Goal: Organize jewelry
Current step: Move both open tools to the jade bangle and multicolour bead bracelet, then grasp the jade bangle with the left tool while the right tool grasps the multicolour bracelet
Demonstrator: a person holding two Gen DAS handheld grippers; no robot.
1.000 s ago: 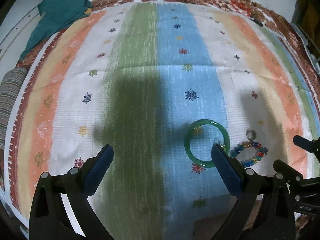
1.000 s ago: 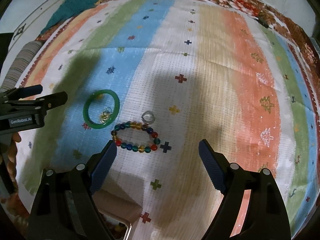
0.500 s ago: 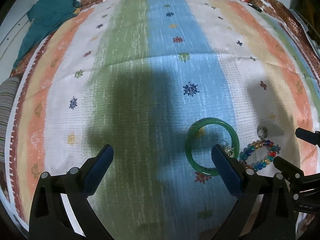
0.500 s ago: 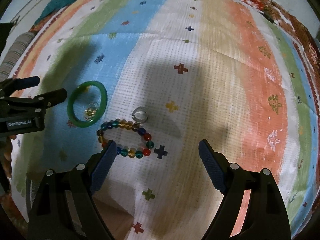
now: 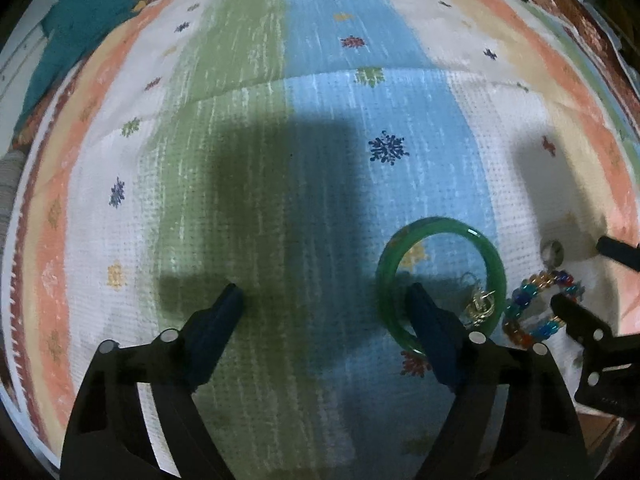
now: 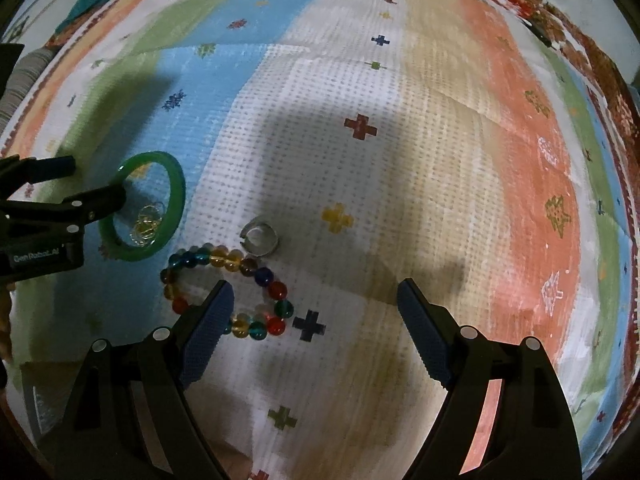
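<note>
A green bangle (image 5: 440, 225) (image 6: 177, 184) lies flat on the striped cloth, with small gold earrings (image 5: 482, 306) (image 6: 147, 222) inside it. To its right are a multicoloured bead bracelet (image 5: 532, 286) (image 6: 256, 270) and a silver ring (image 5: 552, 250) (image 6: 261, 237). My left gripper (image 5: 324, 295) (image 6: 97, 179) is closing. One finger is inside the bangle and the other outside, so the rim sits between the pads untouched. My right gripper (image 6: 316, 291) (image 5: 588, 278) is open. Its left finger hangs over the bracelet's loop, and the right-hand beads lie between the jaws.
The bed cover (image 6: 400, 160) has green, blue, cream and orange stripes. A teal cloth (image 5: 80, 20) lies at its far left corner and a grey striped cushion (image 5: 8, 176) at the left edge. Something tan (image 5: 600, 436) shows at the near edge.
Both grippers have come down closer to the jewelry. The left jaws have narrowed, and the left gripper's right finger now sits inside the bangle. The right jaws keep their width.
</note>
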